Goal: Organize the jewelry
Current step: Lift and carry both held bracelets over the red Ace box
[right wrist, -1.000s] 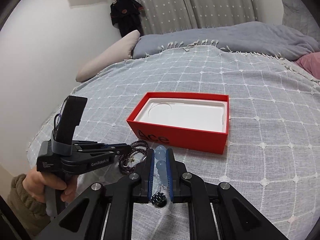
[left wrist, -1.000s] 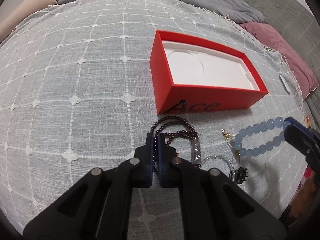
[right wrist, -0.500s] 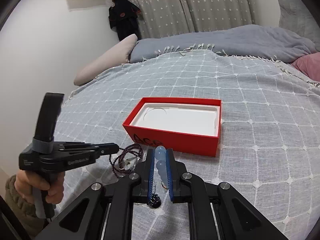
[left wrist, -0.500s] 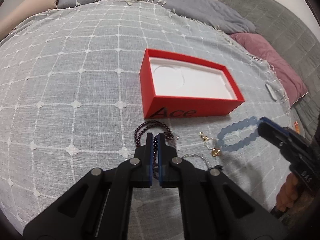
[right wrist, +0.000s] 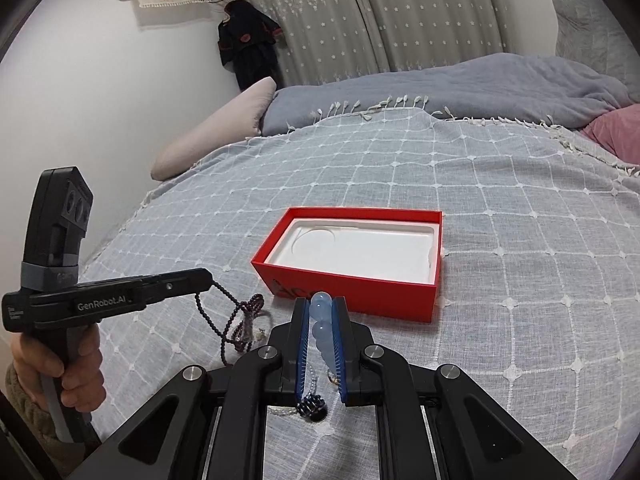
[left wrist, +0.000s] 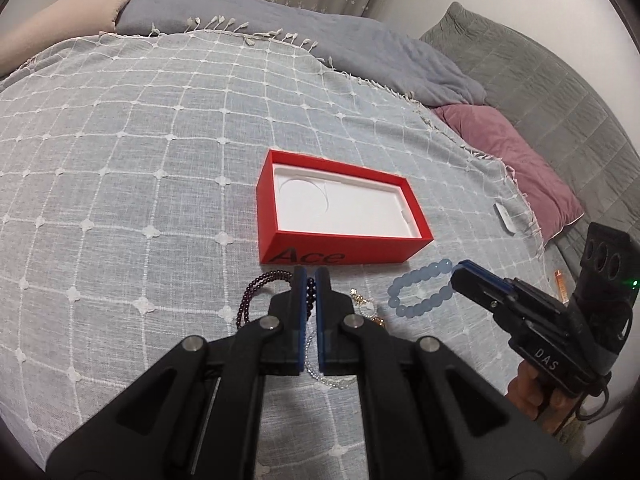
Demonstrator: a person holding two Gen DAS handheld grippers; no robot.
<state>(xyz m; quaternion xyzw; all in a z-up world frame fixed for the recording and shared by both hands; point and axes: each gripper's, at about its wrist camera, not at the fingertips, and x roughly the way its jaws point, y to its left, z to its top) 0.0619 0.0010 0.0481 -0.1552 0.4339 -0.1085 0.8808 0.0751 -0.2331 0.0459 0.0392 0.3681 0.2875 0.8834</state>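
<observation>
Bed with grey checked throw [left wrist: 120, 184] carries red box [left wrist: 340, 254], open. Left tongs [left wrist: 311, 280] clenched on dark bead strand [right wrist: 236, 320], which hangs to throw. Right tongs [right wrist: 323, 304] clenched on pale blue bracelet [left wrist: 420, 292], just before box's near wall.

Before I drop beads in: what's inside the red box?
The red box holds only a white molded insert with a round recess; no jewelry. Anything beneath the insert is hidden.
</observation>
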